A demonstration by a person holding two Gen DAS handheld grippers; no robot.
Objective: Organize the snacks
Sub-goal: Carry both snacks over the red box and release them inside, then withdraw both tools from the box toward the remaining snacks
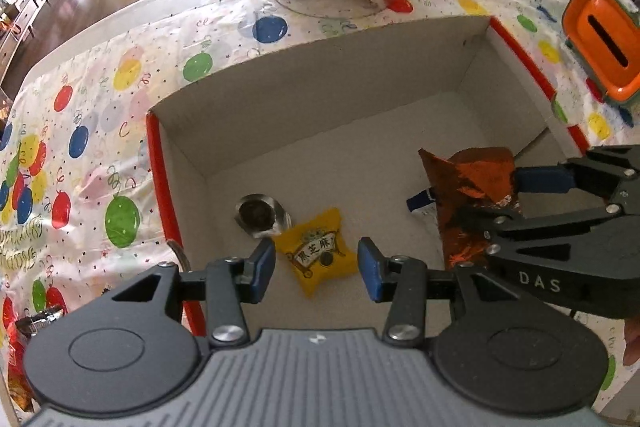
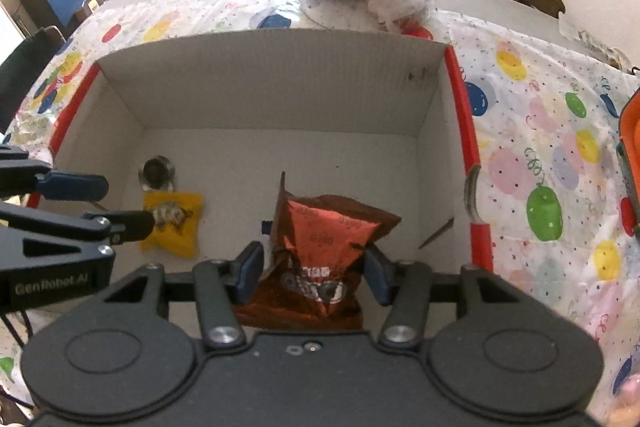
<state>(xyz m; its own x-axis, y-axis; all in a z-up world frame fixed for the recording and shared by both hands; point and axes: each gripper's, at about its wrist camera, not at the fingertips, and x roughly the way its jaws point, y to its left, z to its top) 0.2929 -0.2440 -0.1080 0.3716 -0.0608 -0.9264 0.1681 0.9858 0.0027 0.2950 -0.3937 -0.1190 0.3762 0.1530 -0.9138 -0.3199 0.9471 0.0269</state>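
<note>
The box [image 2: 280, 87] is pale grey cardboard inside with bright red edges. In it lie a yellow packet [image 1: 320, 259] with dark printed characters, a shiny orange-red foil bag [image 2: 320, 251] with white lettering, and a clear-wrapped dark round sweet [image 1: 258, 215]. The tablecloth [image 1: 100, 99] is white, strewn with red, blue, green and yellow balloons. An orange container [image 1: 604, 39] has a green rim.

1. Cardboard box [image 2: 280, 87]: matt, pale grey inside, glossy red edging.
2. Orange snack bag [image 2: 320, 247]: crinkled, shiny foil.
3. Yellow packet [image 1: 320, 253]: smooth plastic.
4. Tablecloth [image 1: 100, 99]: thin, glossy plastic sheet.
</note>
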